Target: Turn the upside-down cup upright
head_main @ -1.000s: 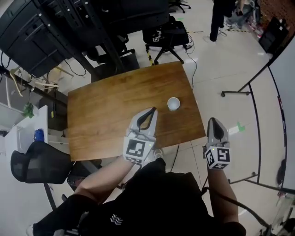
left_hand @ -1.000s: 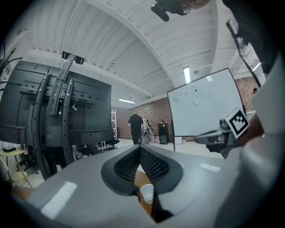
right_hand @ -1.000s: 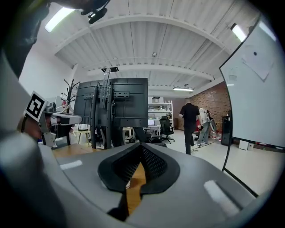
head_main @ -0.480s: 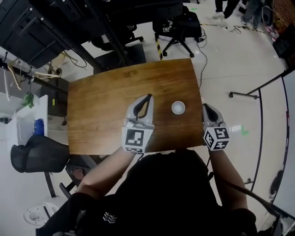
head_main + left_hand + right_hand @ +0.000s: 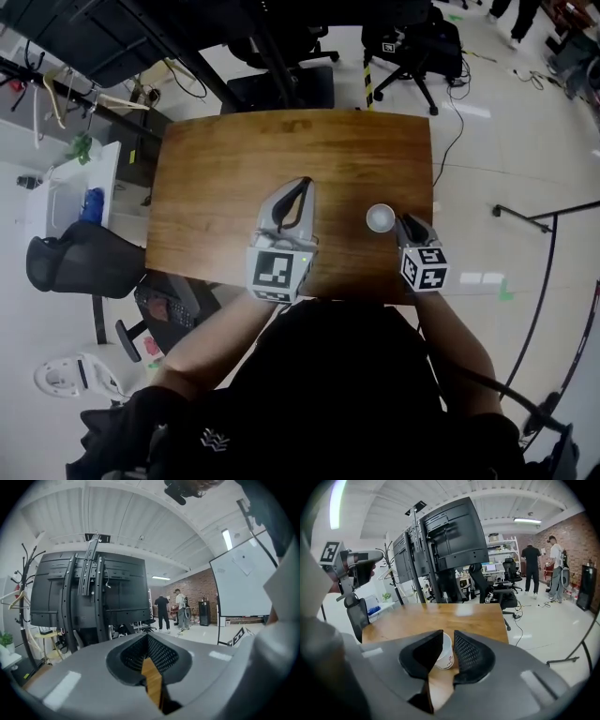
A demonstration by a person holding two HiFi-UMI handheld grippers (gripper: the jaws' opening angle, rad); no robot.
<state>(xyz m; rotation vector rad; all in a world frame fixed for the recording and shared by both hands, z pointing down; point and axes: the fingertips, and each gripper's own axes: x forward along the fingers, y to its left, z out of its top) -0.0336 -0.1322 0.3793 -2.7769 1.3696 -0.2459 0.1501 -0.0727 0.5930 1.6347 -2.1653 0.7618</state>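
A white paper cup (image 5: 380,217) with red print stands on the wooden table (image 5: 225,187), near its right edge. In the right gripper view the cup (image 5: 446,652) shows through the gap between the jaws, just ahead of the tips. My right gripper (image 5: 448,632) is open; its jaws have just been opening, and no pad presses on the cup. From the head view the right gripper (image 5: 401,221) sits close against the cup's right side. My left gripper (image 5: 302,184) hovers over the table left of the cup, shut and empty, its tips meeting (image 5: 147,637).
A black office chair (image 5: 75,262) stands left of the table, and another chair (image 5: 412,52) stands beyond its far edge. A big black screen stand (image 5: 445,541) rises behind the table. People stand far off by a brick wall (image 5: 541,566). The person's body fills the near side.
My right gripper has come from beyond the table's right edge in and down to the cup. The left gripper has shifted a little over the table. The cup has not moved.
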